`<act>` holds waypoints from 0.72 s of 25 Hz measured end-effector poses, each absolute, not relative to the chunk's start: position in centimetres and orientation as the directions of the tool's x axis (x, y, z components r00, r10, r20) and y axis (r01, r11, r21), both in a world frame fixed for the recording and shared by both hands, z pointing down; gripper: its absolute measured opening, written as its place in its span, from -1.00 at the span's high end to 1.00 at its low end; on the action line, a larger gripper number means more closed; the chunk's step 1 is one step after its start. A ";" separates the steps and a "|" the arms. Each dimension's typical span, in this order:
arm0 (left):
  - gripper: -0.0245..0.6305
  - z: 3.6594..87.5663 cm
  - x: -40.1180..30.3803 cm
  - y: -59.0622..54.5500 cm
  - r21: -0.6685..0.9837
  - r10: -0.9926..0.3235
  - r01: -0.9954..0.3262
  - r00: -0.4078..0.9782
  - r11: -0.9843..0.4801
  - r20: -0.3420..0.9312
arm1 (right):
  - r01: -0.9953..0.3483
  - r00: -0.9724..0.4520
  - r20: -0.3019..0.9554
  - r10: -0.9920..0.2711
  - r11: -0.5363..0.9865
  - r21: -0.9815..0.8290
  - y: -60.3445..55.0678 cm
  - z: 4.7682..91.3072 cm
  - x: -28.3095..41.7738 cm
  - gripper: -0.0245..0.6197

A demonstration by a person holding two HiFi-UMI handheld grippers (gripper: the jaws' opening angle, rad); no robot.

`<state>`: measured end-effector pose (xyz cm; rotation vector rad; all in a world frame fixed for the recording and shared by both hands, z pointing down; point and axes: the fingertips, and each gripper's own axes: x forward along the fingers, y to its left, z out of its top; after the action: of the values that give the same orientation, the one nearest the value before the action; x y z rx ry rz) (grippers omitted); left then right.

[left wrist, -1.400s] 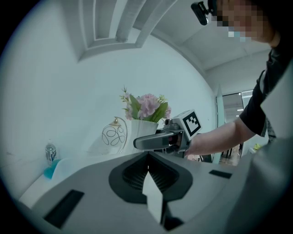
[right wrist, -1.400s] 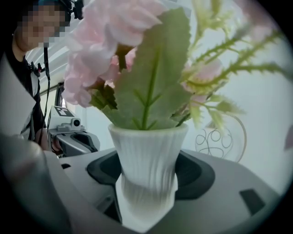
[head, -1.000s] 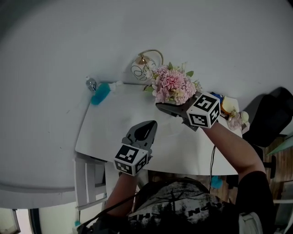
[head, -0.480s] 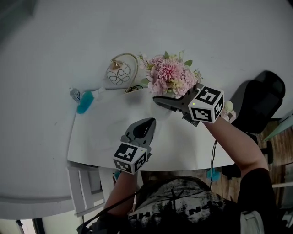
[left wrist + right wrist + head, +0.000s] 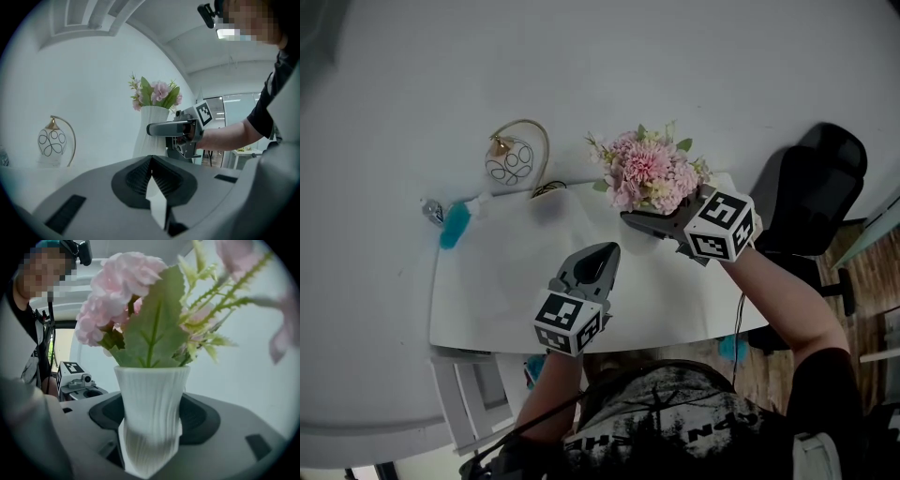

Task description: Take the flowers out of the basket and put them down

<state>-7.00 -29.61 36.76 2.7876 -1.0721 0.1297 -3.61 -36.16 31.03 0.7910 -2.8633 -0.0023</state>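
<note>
- One white table [image 5: 487, 309], smooth, rectangular.
- One teal brush [image 5: 455, 223], at the 10 o'clock corner.
- One white globe lamp [image 5: 512, 161], black swirls, gold hoop, at 11 o'clock.
- One left gripper [image 5: 598, 262], centre, jaws pressed together, empty.
- One right gripper [image 5: 645, 221], at 2 o'clock, jaws clamped on one ribbed white vase [image 5: 152, 413], upright.
- One bunch of pink flowers [image 5: 649, 173] with green leaves, in the vase.
- One black chair [image 5: 814, 192], at 3 o'clock.

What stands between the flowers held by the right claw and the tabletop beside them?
Nothing visible: the right claw grips the white vase of flowers, and the table left of it is bare.
</note>
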 end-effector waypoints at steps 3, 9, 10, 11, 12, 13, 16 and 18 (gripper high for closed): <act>0.88 37.0 -4.7 -29.1 0.104 -0.647 -0.661 0.749 -0.743 0.140 | -0.535 -0.828 0.165 -0.536 0.843 0.052 -35.4 32.4 -0.9 -0.13; 0.88 38.0 -1.9 -29.1 0.102 -0.637 -0.652 0.757 -0.752 0.142 | -0.583 -0.794 0.177 -0.581 0.811 0.049 -34.7 35.6 2.6 -0.13; 0.88 38.2 -1.6 -29.0 0.100 -0.639 -0.653 0.757 -0.751 0.136 | -0.588 -0.790 0.179 -0.587 0.807 0.053 -34.5 36.2 3.0 -0.13; 0.88 38.4 -1.2 -29.0 0.098 -0.641 -0.653 0.756 -0.751 0.133 | -0.592 -0.786 0.181 -0.591 0.804 0.057 -34.3 36.7 3.5 -0.13; 0.88 38.6 -0.8 -28.9 0.095 -0.641 -0.654 0.755 -0.750 0.135 | -0.595 -0.783 0.182 -0.595 0.802 0.058 -34.0 37.2 3.9 -0.13; 0.88 39.0 -0.5 -28.9 0.092 -0.642 -0.655 0.754 -0.750 0.138 | -0.599 -0.781 0.181 -0.598 0.799 0.057 -33.8 37.7 4.3 -0.13; 0.88 39.9 0.4 -28.6 0.090 -0.645 -0.659 0.751 -0.747 0.145 | -0.615 -0.772 0.173 -0.611 0.788 0.038 -33.1 39.1 5.7 -0.13; 0.88 40.4 0.8 -28.3 0.091 -0.648 -0.663 0.747 -0.743 0.146 | -0.628 -0.764 0.167 -0.623 0.778 0.027 -32.7 40.1 6.7 -0.13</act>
<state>0.84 -28.30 40.42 2.8070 -1.0589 0.1586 6.69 -32.68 40.11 0.9943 -2.8030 0.0456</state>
